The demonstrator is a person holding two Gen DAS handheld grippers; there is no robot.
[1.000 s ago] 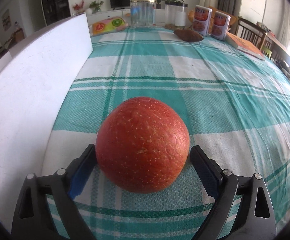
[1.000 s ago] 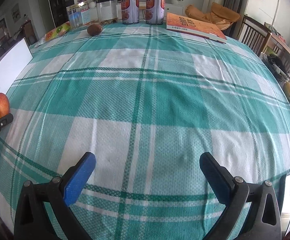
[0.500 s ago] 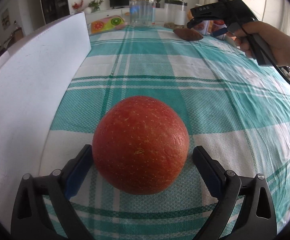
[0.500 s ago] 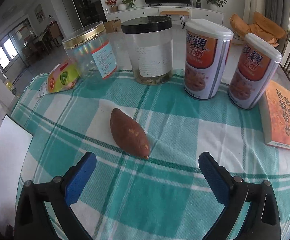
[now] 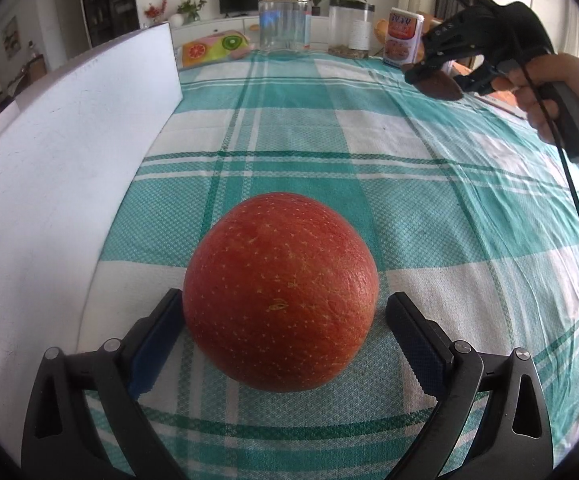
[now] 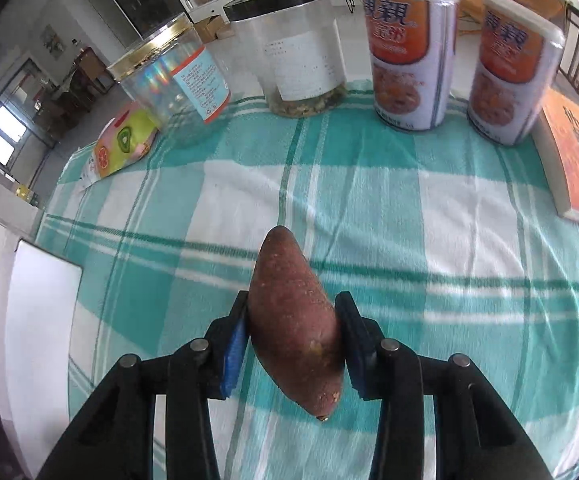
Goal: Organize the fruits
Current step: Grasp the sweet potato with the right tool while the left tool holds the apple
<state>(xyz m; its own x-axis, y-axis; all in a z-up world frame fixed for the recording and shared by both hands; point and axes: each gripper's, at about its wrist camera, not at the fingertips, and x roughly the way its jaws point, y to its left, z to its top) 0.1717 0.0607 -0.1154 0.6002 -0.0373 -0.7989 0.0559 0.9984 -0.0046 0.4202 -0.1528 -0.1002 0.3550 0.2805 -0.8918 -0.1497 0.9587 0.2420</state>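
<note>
Now the right gripper (image 6: 291, 344) has just clamped its jaws on the tapered reddish-brown sweet potato (image 6: 295, 332) at the far end of the teal checked tablecloth (image 5: 429, 200). Nearer, the left gripper (image 5: 285, 332) stands wide around the round red apple (image 5: 280, 294), right pad apart. That tapered skin could slip or swivel when lifted.

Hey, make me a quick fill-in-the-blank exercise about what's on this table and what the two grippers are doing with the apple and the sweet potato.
1. The right gripper is shut on the ____.
2. The red apple sits on the checked tablecloth between the open fingers of the ____ gripper.
3. The clear jar with a black lid stands next to a jar with a ____ lid.
4. Beside the two tall cans lies an orange ____.

Missing words: sweet potato; left; gold; book
</note>
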